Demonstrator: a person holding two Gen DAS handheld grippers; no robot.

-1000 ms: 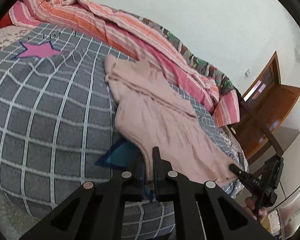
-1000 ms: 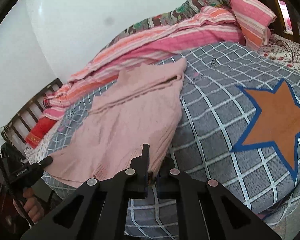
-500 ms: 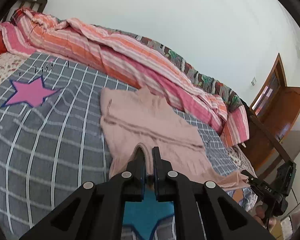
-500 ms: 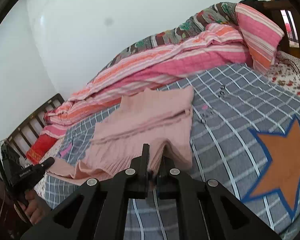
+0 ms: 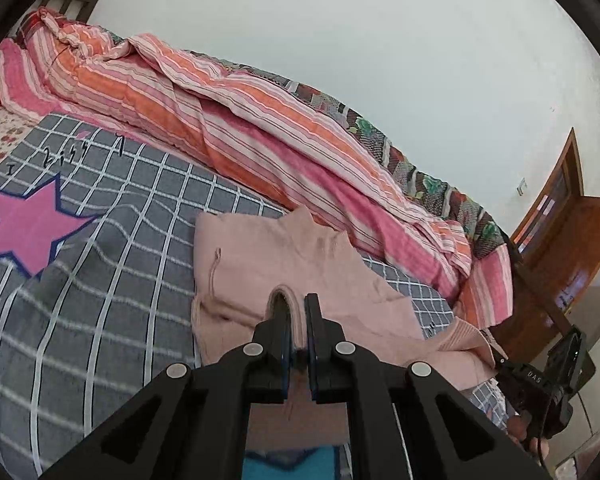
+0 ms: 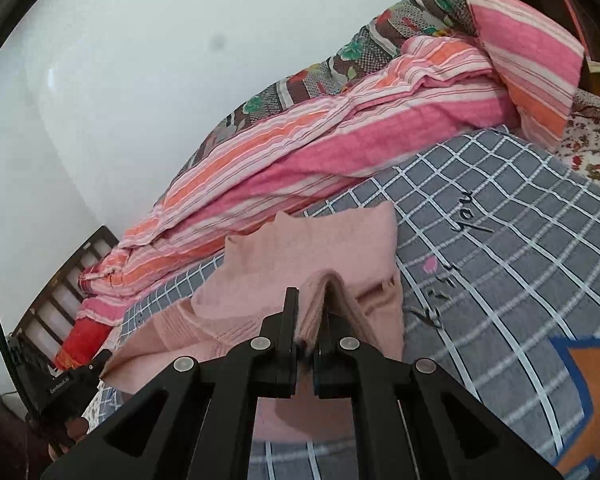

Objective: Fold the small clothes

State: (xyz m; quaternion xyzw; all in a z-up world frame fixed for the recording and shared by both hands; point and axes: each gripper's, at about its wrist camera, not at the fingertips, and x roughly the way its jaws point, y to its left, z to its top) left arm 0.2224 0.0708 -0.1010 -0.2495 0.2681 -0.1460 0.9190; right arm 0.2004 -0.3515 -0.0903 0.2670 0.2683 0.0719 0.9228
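Jaws of your left gripper point(image 5: 296, 312) and right gripper point(image 6: 309, 308) are both clamped on the hem of the pink sweater point(image 5: 260, 256), now lifted and carried further toward the striped quilt point(image 5: 228, 120) than a second ago. Only the left view shows a wooden door point(image 5: 572, 240); the right shows the bed's orange star point(image 6: 596, 392) on the checked cover point(image 6: 500, 248).

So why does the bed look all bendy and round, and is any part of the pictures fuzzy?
Left wrist view: the fisheye lens bows the checked bedspread and rings the picture in black; the pink sweater looks a little smeared near the left gripper. Right wrist view: same bending; the sweater's far edge is soft by the right gripper, and a pale glare patch sits on the wall.
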